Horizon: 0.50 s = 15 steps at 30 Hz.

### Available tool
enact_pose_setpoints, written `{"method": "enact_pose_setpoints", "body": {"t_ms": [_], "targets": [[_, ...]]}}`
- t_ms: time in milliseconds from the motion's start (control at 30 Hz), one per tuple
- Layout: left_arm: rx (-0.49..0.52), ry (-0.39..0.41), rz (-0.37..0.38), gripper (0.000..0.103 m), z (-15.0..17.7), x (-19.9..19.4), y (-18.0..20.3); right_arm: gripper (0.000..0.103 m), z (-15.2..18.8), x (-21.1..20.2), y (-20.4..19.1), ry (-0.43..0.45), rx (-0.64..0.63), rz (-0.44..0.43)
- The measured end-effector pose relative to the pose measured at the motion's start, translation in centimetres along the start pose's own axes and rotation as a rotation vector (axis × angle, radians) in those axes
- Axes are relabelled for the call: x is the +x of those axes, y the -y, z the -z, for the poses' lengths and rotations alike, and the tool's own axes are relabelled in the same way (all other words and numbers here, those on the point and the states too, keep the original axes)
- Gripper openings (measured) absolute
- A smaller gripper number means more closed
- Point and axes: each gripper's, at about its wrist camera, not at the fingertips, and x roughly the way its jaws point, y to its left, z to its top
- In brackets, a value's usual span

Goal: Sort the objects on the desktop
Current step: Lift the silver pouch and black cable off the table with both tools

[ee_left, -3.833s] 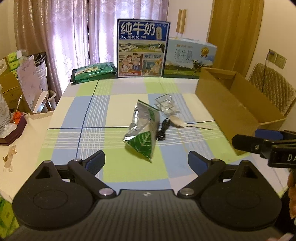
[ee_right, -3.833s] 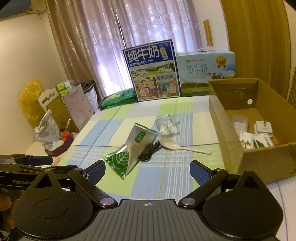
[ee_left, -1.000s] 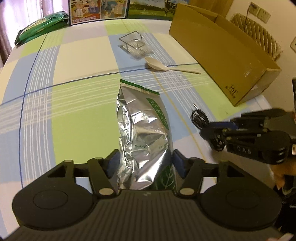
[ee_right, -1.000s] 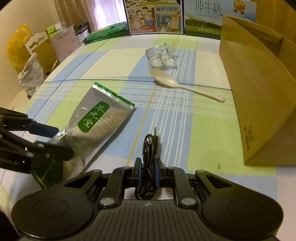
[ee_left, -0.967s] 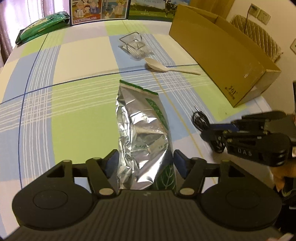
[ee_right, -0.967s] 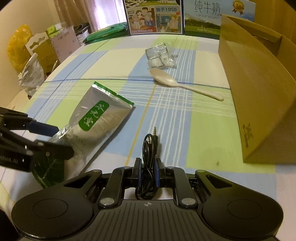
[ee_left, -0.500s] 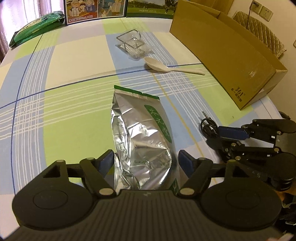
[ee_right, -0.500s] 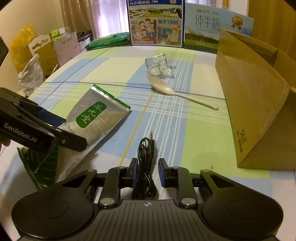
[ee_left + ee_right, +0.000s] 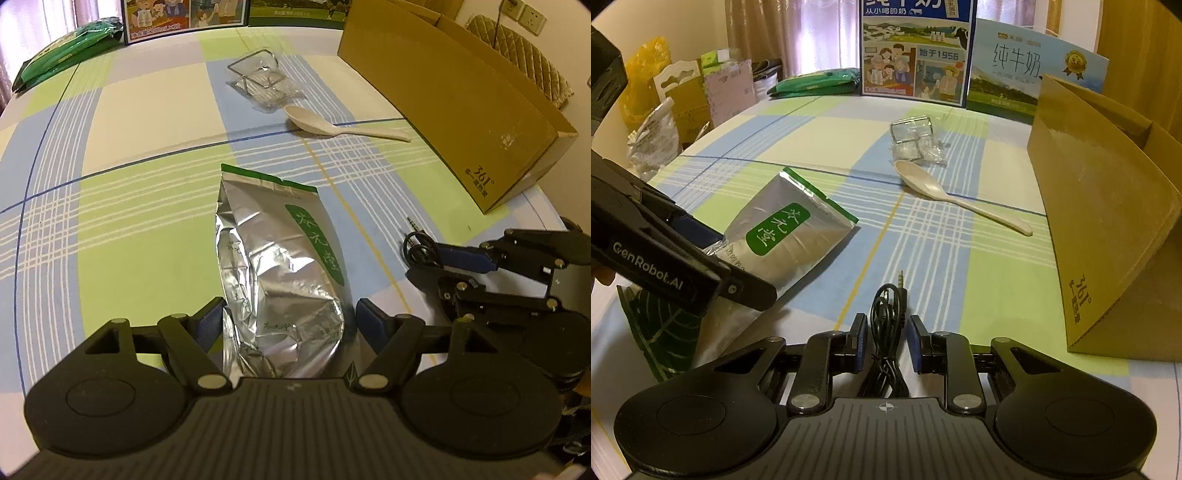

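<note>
A silver tea pouch (image 9: 280, 266) with a green label lies flat on the checked tablecloth. Its lower end sits between the fingers of my left gripper (image 9: 290, 321), which is open with a small gap on the right side. In the right wrist view the same pouch (image 9: 786, 236) shows under the left gripper (image 9: 735, 262). A coiled black audio cable (image 9: 886, 306) lies loose between the fingers of my right gripper (image 9: 886, 332), which stands slightly open around it. From the left wrist view the cable (image 9: 417, 245) pokes out past the right gripper (image 9: 424, 264).
A beige spoon (image 9: 332, 127) and a clear plastic container (image 9: 262, 75) lie further back. An open cardboard box (image 9: 461, 96) runs along the right side. Milk cartons (image 9: 916, 51) and a green packet (image 9: 70, 48) stand at the far edge. Bags (image 9: 653, 136) sit beyond the left table edge.
Both grippers were shut one second ago, the left on the pouch and the right on the cable. Both have since spread their fingers and the objects rest on the table.
</note>
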Motion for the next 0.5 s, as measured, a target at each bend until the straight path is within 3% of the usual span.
{"method": "enact_pose_setpoints", "body": {"t_ms": [167,500], "targets": [[0.02,-0.002,-0.019,0.07,-0.02,0.13,0.3,0.021,0.01,0.0,-0.43,0.001,-0.029,0.004],[0.031,0.007,0.0,0.047,0.14,-0.59,0.7,0.012,-0.11,-0.01,-0.39,-0.001,-0.017,0.0]]}}
